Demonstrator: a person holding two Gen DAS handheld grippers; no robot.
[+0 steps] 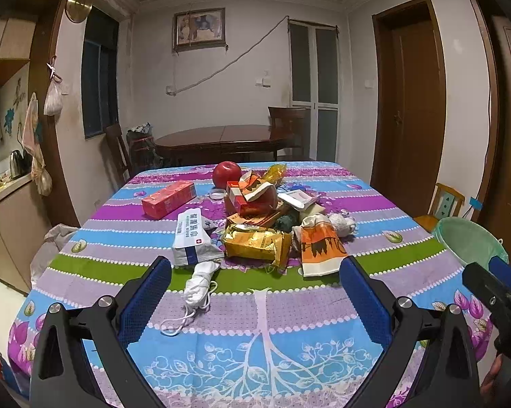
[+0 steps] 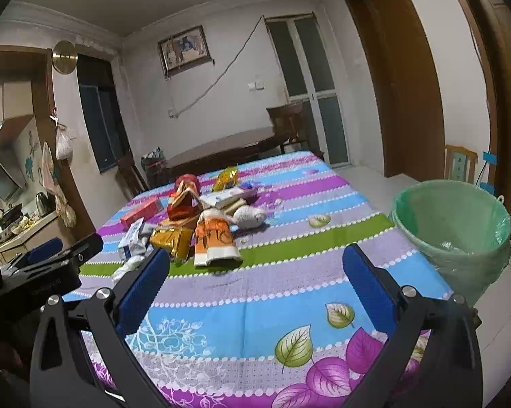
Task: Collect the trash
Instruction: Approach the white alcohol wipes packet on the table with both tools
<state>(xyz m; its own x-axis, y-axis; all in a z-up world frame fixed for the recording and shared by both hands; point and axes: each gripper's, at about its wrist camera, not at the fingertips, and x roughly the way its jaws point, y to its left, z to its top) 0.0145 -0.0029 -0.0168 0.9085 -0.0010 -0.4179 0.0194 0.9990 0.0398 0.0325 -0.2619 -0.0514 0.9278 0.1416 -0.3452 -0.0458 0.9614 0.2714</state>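
A pile of trash lies mid-table: a gold foil bag (image 1: 255, 244), an orange-and-white wrapper (image 1: 320, 248), a white wipes pack (image 1: 192, 238), a crumpled white face mask (image 1: 199, 285), an orange box (image 1: 168, 200) and a red apple (image 1: 226, 174). The gold bag (image 2: 172, 239) and orange wrapper (image 2: 214, 241) also show in the right wrist view. My left gripper (image 1: 255, 272) is open and empty, just short of the mask. My right gripper (image 2: 255, 265) is open and empty above the tablecloth. A bin lined with a green bag (image 2: 452, 224) stands right of the table.
The table wears a striped floral cloth (image 1: 255, 333). A dark wooden table (image 1: 221, 139) and chairs stand behind. A kitchen counter (image 1: 3, 190) is at left, a small wooden chair (image 1: 445, 204) and doors at right.
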